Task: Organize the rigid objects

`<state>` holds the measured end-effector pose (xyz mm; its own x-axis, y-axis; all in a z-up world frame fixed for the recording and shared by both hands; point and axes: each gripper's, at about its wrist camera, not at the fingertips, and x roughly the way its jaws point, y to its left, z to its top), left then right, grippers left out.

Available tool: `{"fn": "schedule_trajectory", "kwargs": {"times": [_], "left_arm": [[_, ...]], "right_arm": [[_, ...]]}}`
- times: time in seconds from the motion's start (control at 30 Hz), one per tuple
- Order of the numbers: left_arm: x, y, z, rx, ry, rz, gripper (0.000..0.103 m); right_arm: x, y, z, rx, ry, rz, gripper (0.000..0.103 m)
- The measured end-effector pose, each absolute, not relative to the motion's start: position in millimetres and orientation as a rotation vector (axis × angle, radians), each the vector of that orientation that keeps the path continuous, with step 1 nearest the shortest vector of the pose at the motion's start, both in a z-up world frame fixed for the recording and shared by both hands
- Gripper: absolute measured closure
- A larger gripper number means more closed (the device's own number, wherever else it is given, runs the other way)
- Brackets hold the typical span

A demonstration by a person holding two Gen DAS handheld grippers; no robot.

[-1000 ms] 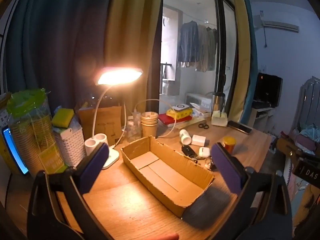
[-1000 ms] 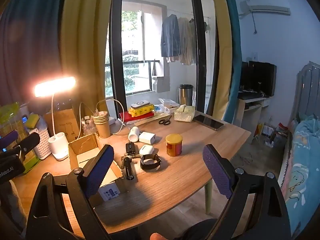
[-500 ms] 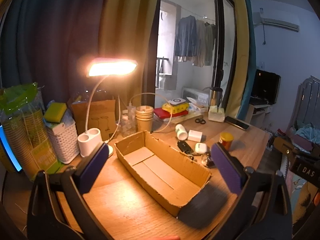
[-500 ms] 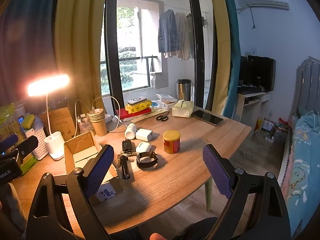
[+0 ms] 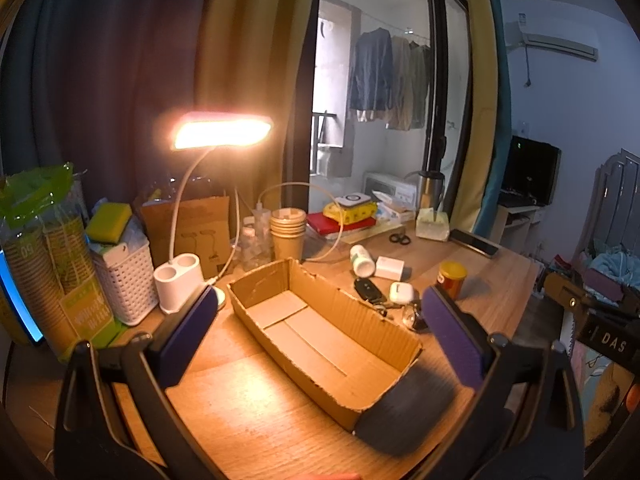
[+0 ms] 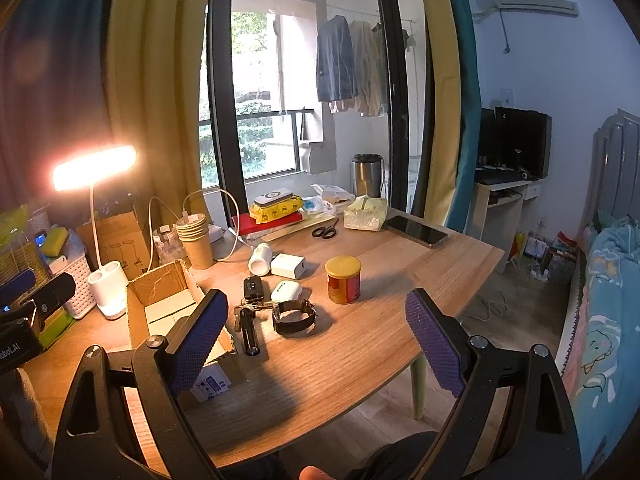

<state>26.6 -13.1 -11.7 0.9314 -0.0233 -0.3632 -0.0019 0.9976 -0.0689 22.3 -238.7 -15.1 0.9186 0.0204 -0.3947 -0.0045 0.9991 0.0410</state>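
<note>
An empty open cardboard box (image 5: 320,328) lies on the wooden desk, also in the right wrist view (image 6: 168,300). To its right lie a car key with keys (image 6: 253,290), a black flashlight (image 6: 250,332), a white earbud case (image 6: 286,291), a watch (image 6: 294,316), a yellow-lidded can (image 6: 343,279), a white bottle on its side (image 6: 260,264) and a white charger (image 6: 288,266). My left gripper (image 5: 320,336) is open and empty above the box. My right gripper (image 6: 316,344) is open and empty, above the desk in front of the small objects.
A lit desk lamp (image 5: 222,132) and white basket (image 5: 126,280) stand left of the box. Stacked paper cups (image 6: 196,240), books (image 6: 276,216), scissors (image 6: 325,232), a tissue pack (image 6: 366,214) and a phone (image 6: 416,232) sit at the back. The desk's edge (image 6: 440,352) runs to the right.
Both grippers have drifted slightly; the left view has shifted a little so the box sits more central. Nothing on the desk has moved and both grippers have stayed open.
</note>
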Motion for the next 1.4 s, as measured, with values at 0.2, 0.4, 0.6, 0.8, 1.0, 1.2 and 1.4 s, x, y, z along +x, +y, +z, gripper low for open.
{"fn": "schedule_trajectory", "kwargs": {"times": [0.2, 0.4, 0.6, 0.8, 1.0, 1.2, 1.4], "left_arm": [[26.9, -13.4, -11.7, -0.07, 0.373, -0.013, 0.0], [23.2, -10.9, -13.7, -0.077, 0.376, -0.013, 0.0], [22.3, -9.1, -13.4, -0.08, 0.375, -0.013, 0.0], [19.7, -7.5, -13.5, -0.087, 0.376, -0.009, 0.0], [20.4, -6.3, -13.5, -0.09, 0.376, -0.009, 0.001], [20.2, -6.1, -12.4, -0.089, 0.377, -0.008, 0.0], [22.6, -6.7, -14.4, -0.088, 0.386, 0.004, 0.0]], "right_arm": [[20.3, -238.3, -14.5, 0.034, 0.4, 0.012, 0.01], [19.8, -235.8, -14.1, 0.034, 0.402, 0.015, 0.01], [18.8, -232.4, -12.5, 0.028, 0.4, 0.022, 0.01], [18.6, -231.7, -12.2, 0.028, 0.402, 0.022, 0.01], [18.7, -231.5, -12.2, 0.028, 0.401, 0.021, 0.01], [18.0, -229.4, -11.3, 0.023, 0.402, 0.03, 0.01], [19.8, -229.1, -11.7, 0.026, 0.407, 0.032, 0.01]]}}
